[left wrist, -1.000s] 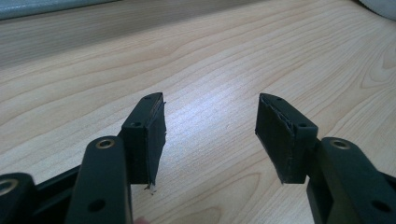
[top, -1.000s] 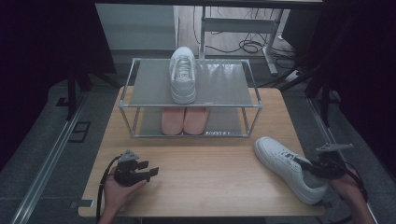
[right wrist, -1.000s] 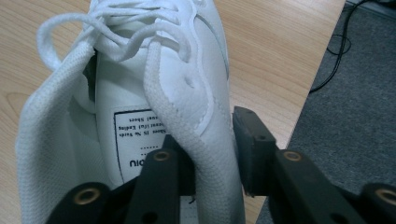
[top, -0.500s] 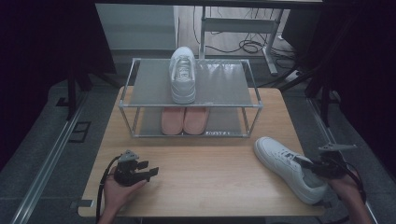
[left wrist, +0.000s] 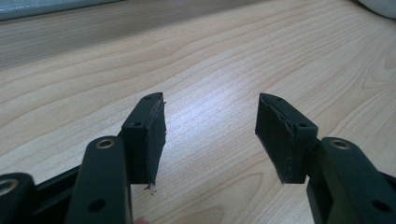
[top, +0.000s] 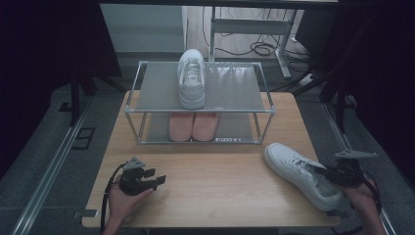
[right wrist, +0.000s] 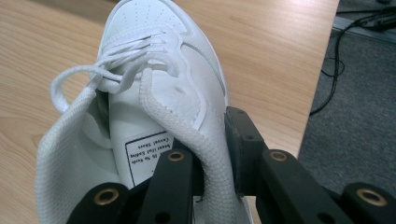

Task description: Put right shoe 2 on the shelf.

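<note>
A white sneaker (top: 296,171) lies on the wooden table at the right, toe pointing toward the rack. My right gripper (top: 327,174) is at its heel end. In the right gripper view the right gripper (right wrist: 212,140) has one jaw inside the sneaker (right wrist: 159,79) and one outside. The jaws have just been closing and now pinch the padded collar wall. My left gripper (top: 157,180) rests low at the front left of the table. Its jaws (left wrist: 210,107) stand open over bare wood.
A two-tier metal rack (top: 235,90) stands at the back of the table. A second white sneaker (top: 191,78) sits on its top shelf, and a pair of pink shoes (top: 192,126) on the lower one. The table's right edge (right wrist: 322,79) runs close beside the held sneaker.
The right gripper's jaws have drawn in on the sneaker's collar. Both hands and the sneaker stay where they were.
</note>
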`<state>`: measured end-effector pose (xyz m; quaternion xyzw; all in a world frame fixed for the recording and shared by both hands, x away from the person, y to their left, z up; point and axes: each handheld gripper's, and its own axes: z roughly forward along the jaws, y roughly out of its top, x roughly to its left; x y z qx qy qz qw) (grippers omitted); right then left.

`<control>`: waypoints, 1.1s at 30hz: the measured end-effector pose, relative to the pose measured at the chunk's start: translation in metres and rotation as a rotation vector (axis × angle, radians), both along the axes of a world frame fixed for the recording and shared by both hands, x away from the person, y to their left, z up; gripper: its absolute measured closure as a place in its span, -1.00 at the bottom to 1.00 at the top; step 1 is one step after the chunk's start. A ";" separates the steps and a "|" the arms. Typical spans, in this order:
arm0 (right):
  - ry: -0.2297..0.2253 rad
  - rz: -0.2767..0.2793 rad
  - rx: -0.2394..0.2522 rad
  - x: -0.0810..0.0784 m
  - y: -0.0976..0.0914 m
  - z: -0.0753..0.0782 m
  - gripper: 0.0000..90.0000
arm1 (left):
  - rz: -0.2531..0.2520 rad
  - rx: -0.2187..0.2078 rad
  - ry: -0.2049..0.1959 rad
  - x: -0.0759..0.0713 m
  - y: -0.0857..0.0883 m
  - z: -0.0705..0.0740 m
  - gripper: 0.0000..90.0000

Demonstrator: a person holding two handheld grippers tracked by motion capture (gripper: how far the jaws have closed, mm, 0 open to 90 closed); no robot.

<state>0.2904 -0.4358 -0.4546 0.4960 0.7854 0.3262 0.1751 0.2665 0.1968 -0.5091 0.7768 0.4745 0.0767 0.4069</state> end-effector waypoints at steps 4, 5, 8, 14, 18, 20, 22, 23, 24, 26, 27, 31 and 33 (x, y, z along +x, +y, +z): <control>-0.020 0.000 0.030 -0.003 0.001 0.003 0.76 | 0.000 0.001 0.000 0.000 0.000 0.000 -0.04; -0.025 0.001 0.037 -0.004 0.002 0.004 0.76 | 0.000 0.002 0.000 0.000 0.000 0.000 -0.04; -0.036 0.006 0.050 -0.005 0.004 0.008 0.76 | -0.001 0.001 0.001 0.000 0.000 0.000 -0.04; -0.064 0.027 0.087 -0.008 0.013 0.013 0.76 | 0.001 0.000 0.002 0.000 0.000 0.000 -0.04; -0.075 0.043 0.104 -0.009 0.021 0.016 0.76 | 0.003 -0.002 0.001 0.000 0.000 0.000 -0.04; -0.072 0.049 0.120 -0.009 0.025 0.018 0.76 | 0.002 -0.002 0.001 0.000 0.000 0.000 -0.04; -0.076 0.064 0.134 -0.009 0.030 0.020 0.76 | 0.002 0.001 0.002 0.000 0.000 0.000 -0.04; -0.076 0.069 0.140 -0.010 0.032 0.021 0.76 | 0.001 0.001 0.003 0.000 0.000 0.000 -0.04; -0.081 0.078 0.146 -0.010 0.035 0.022 0.76 | 0.001 0.000 0.003 0.000 0.000 0.000 -0.04; -0.085 0.092 0.154 -0.011 0.039 0.024 0.76 | 0.001 -0.002 0.002 0.000 0.000 0.000 -0.04; -0.088 0.099 0.157 -0.011 0.042 0.025 0.76 | 0.002 -0.004 0.001 0.000 0.000 0.000 -0.04; -0.100 0.127 0.187 -0.011 0.053 0.030 0.76 | 0.002 -0.005 0.002 0.000 0.000 0.000 -0.04; -0.102 0.140 0.207 -0.010 0.058 0.031 0.76 | 0.001 -0.006 0.002 0.000 0.000 0.000 -0.04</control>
